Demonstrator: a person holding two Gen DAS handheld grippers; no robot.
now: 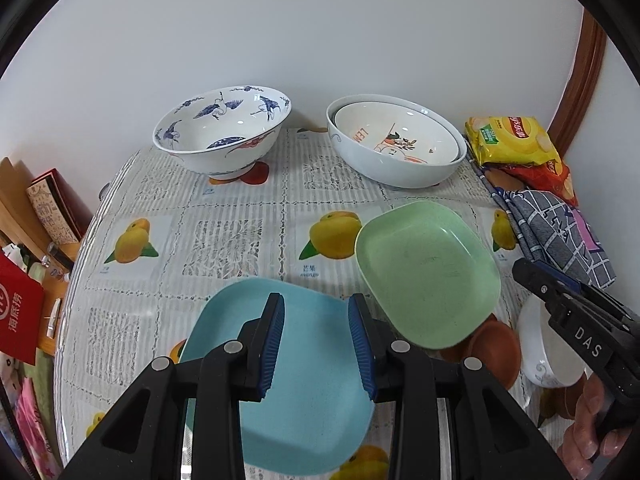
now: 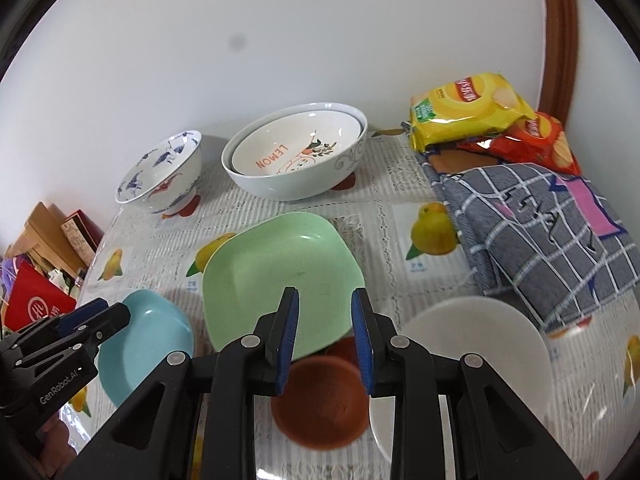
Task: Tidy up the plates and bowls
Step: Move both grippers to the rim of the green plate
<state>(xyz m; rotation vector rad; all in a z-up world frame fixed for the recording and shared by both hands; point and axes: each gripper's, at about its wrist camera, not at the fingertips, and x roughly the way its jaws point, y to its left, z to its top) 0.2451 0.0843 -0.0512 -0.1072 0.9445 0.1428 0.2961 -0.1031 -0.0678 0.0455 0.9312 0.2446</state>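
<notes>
A blue square plate (image 1: 304, 400) lies on the table's front, right under my open, empty left gripper (image 1: 316, 344); it also shows in the right wrist view (image 2: 148, 340). A green square plate (image 1: 428, 272) (image 2: 276, 276) rests tilted, its near edge on a small brown bowl (image 2: 320, 404) (image 1: 496, 348). My right gripper (image 2: 325, 342) is open and empty above that brown bowl and the green plate's near edge. A white bowl (image 2: 480, 360) (image 1: 548, 356) sits at the right front. At the back stand a blue-crane bowl (image 1: 224, 132) (image 2: 164, 176) and a lemon bowl nested in a larger white bowl (image 1: 396, 144) (image 2: 296, 152).
Snack bags (image 1: 516, 144) (image 2: 472, 108) and a grey checked cloth (image 1: 560, 232) (image 2: 536, 232) lie at the right rear. Boxes and a red bag (image 1: 20, 316) stand beyond the table's left edge. The wall is close behind the bowls.
</notes>
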